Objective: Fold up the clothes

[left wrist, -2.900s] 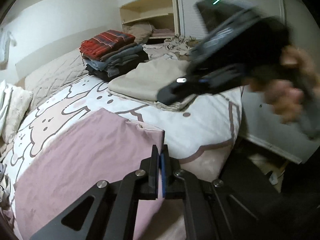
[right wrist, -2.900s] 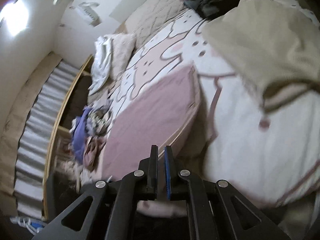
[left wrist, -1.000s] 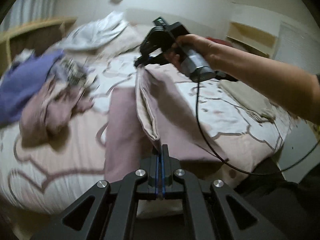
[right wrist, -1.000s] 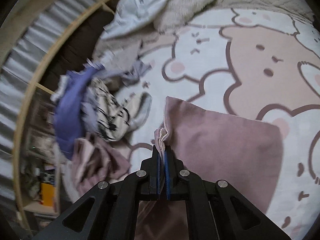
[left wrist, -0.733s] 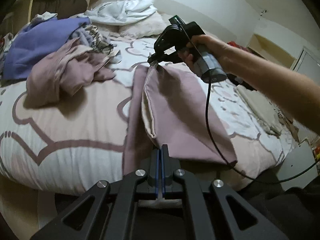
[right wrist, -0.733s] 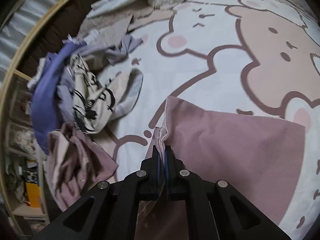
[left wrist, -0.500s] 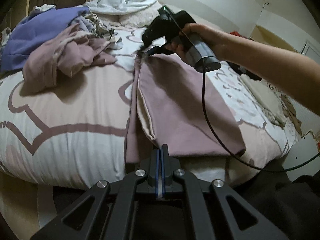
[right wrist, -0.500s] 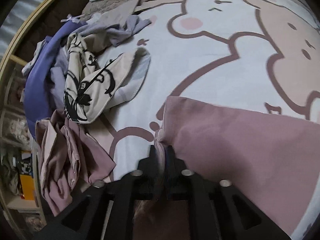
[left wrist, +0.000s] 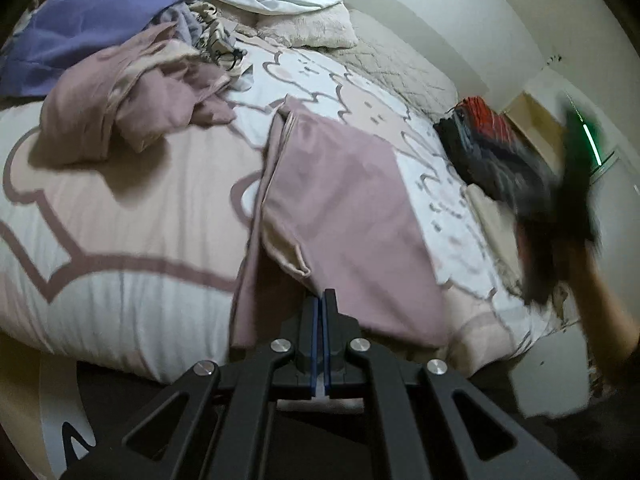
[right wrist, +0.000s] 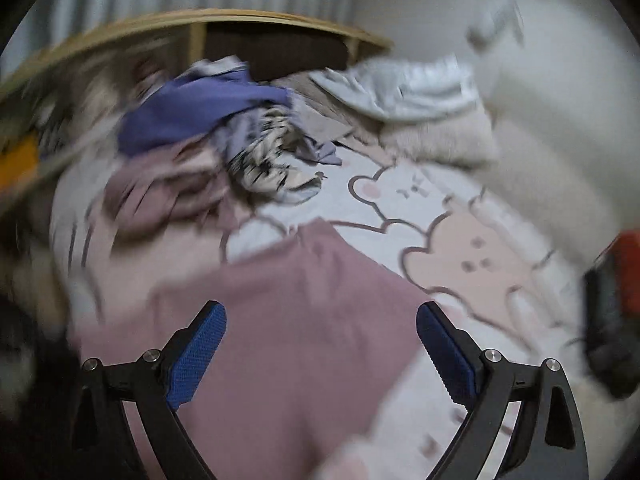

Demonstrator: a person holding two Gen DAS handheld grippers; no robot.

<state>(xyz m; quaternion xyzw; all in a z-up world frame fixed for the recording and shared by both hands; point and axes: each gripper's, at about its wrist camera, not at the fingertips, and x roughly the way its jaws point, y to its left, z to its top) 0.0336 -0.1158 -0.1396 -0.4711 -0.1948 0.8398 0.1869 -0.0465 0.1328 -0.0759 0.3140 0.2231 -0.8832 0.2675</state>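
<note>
Left gripper (left wrist: 320,298) pinching shut at the near edge of the mauve folded cloth (left wrist: 340,200), right gripper (right wrist: 321,316) gaping wide and hovering above that cloth (right wrist: 280,320), cloth lying flat on the bear-print bedspread (left wrist: 120,216), crumpled clothes pile (left wrist: 120,80) sitting beyond.

Dim indoor light — soft shadows; heavy fisheye edge curvature; right view badly motion-blurred — left mostly sharp.

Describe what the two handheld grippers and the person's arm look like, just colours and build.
Both are matte black linkage frames with silver round bolts at the joints. The right gripper has blue textured pads on its two fingers. The left gripper shows thin blue pad edges. The person's forearm is bare, and the blurred unit it carries has a green light strip.
</note>
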